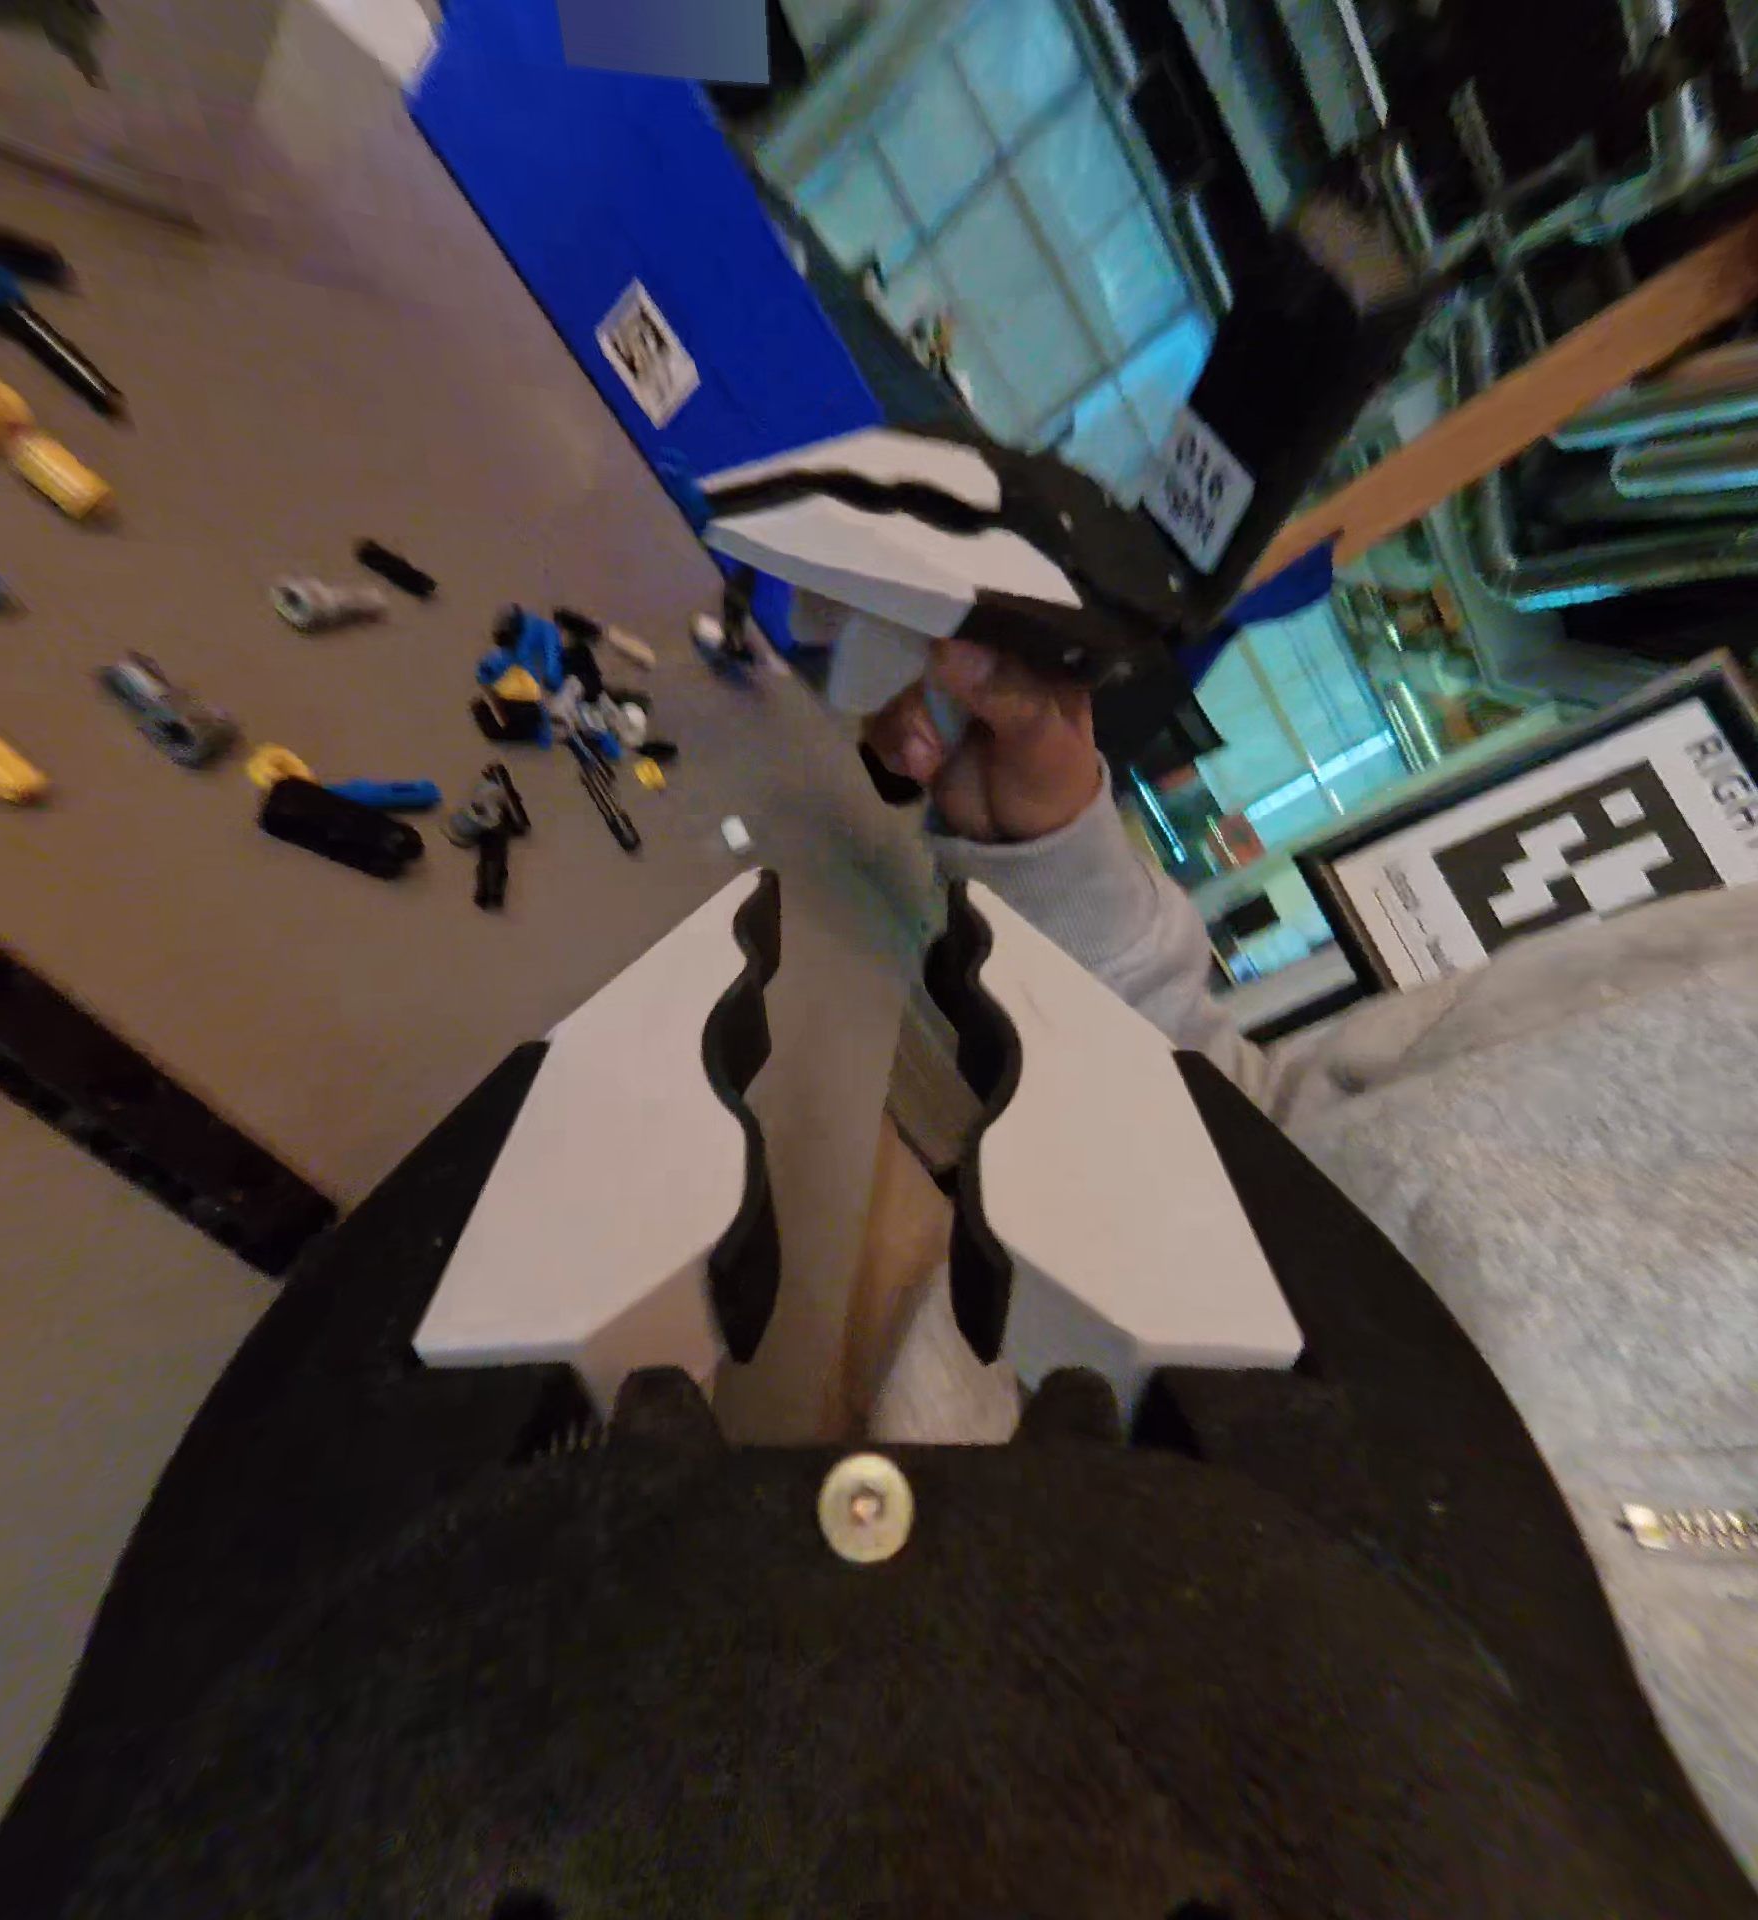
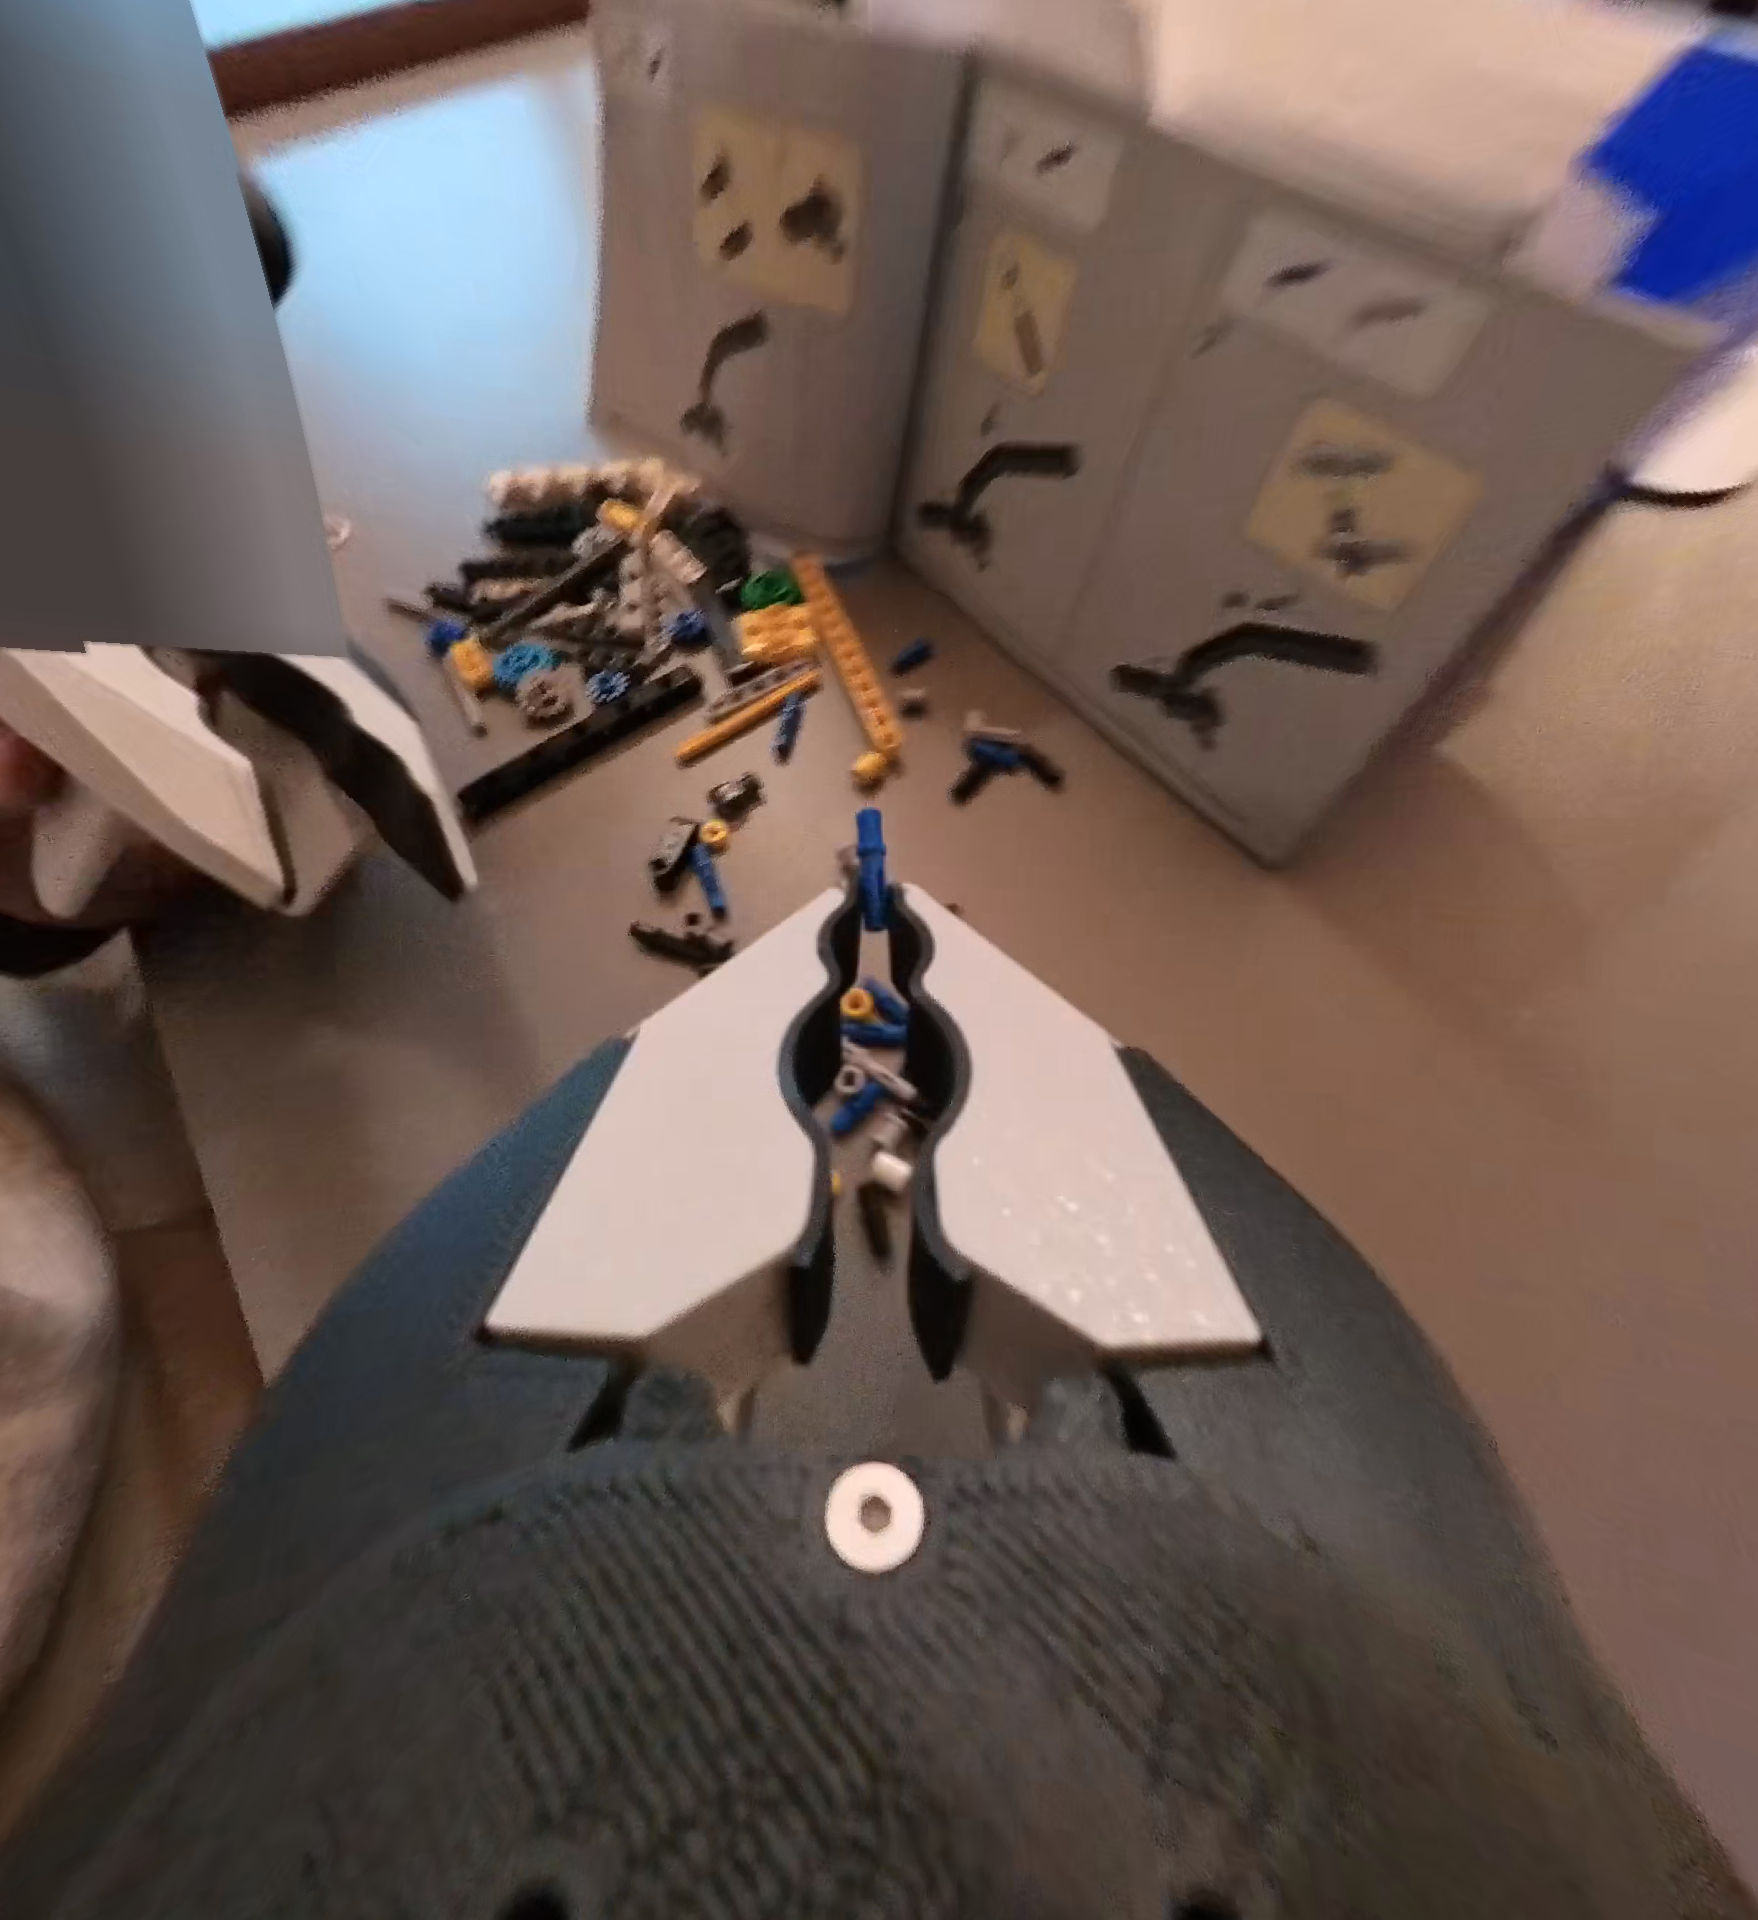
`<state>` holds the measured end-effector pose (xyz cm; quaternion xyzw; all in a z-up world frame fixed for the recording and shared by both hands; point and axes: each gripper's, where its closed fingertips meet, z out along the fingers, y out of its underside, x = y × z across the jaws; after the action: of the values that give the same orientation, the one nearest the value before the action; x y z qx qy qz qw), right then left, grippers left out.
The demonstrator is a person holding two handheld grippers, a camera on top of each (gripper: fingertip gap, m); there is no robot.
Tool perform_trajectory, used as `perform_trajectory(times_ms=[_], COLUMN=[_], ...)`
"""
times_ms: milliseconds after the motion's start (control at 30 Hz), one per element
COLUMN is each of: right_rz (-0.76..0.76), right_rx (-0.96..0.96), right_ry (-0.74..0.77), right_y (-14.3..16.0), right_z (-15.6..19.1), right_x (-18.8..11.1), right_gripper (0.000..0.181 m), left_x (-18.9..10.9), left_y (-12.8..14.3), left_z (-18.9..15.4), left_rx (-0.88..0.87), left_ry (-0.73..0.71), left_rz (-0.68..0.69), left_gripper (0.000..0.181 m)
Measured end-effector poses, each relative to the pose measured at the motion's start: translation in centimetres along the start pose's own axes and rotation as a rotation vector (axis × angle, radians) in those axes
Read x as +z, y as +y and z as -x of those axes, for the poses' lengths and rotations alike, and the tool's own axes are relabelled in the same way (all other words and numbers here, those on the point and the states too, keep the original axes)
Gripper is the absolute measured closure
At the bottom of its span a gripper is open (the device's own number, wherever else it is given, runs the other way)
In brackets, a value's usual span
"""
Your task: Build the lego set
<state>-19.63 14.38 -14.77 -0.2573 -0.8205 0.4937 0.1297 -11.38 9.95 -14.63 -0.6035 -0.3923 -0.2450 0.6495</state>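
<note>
The right gripper has its white fingers pinched on a small blue pin, which sticks out past the tips. Behind the tips, through the narrow slot between the black pads, a scatter of tiny blue, yellow and grey pieces lies on the tan surface.

Beyond the blue pin, on the same surface, a few loose black and blue connectors lie apart from one another. Farther beyond it and a little to the left is the main pile of lego parts, with a long yellow beam at its near right edge and a black beam along its near side. Behind the pile stands a folded instruction booklet, upright like a screen. To the left of the pin, well apart from it, the left gripper is raised above the surface.

The left gripper holds its fingers apart with nothing between them. In the left wrist view, blurred by motion, the right gripper appears farther off, held by a hand in a grey sleeve, and scattered lego parts lie on the surface to its left.
</note>
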Motion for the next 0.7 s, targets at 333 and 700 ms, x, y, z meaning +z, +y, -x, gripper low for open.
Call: perform_trajectory(times_ms=[333, 700], right_rz=[-0.210, -0.292], right_rx=[0.253, 0.449], right_ry=[-0.135, -0.356], right_y=[0.5, -0.4], right_z=[3.1, 9.2], right_x=[-4.2, -2.8], right_gripper=[0.179, 0.179], left_x=[-1.5, 0.2], left_y=[-2.4, -0.6], left_z=[-0.8, -2.5], left_rx=[0.153, 0.382], left_ry=[-0.045, -0.092], left_rz=[-0.220, -0.149], left_gripper=[0.168, 0.156])
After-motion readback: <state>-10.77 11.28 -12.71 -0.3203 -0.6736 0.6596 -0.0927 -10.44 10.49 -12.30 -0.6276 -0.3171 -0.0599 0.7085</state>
